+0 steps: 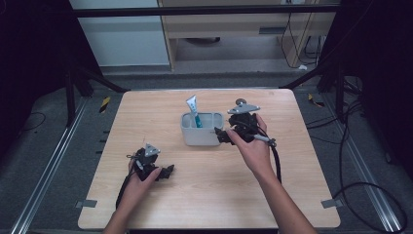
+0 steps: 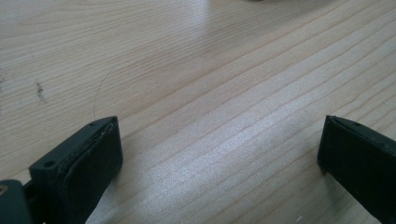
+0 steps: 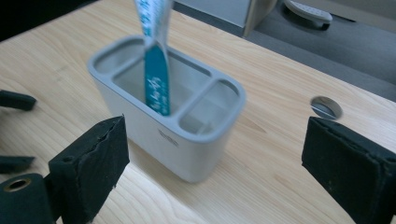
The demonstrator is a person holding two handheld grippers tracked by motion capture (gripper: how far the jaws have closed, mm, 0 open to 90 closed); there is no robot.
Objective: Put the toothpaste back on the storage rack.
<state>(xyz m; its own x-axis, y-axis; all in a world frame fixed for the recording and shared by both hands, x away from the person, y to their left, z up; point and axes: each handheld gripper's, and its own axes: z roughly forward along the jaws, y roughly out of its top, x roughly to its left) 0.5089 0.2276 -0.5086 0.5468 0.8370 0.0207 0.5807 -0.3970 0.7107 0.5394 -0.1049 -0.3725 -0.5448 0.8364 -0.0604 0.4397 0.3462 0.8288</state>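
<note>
The right hand-held gripper (image 1: 220, 135) hangs just beside the holder (image 1: 202, 129), jaws spread wide with nothing between them. The holder lies straight ahead of those jaws, a grey-white tub with its long side running across the gripper's line of reach. Standing in the holder's larger compartment is the tube (image 1: 193, 110), upright with a slight lean, its flat crimped end sticking out well above the rim. My guess is that the tube has been set down and this gripper is free of it, so any coming move turns on that gap between the open jaws and the holder's near wall.

The left hand-held gripper (image 1: 168, 171) rests low on the worktop (image 1: 292, 195), well apart from the holder, jaws also spread and empty. The right one is plainly the nearer of the two.

The right gripper view shows what the high view cannot: the holder (image 3: 187, 135) has a divider, with a smaller empty compartment beside the one that takes the tube (image 3: 156, 70), whose teal lower part dips inside. The left gripper view gives bare wood grain between its two black pads.
</note>
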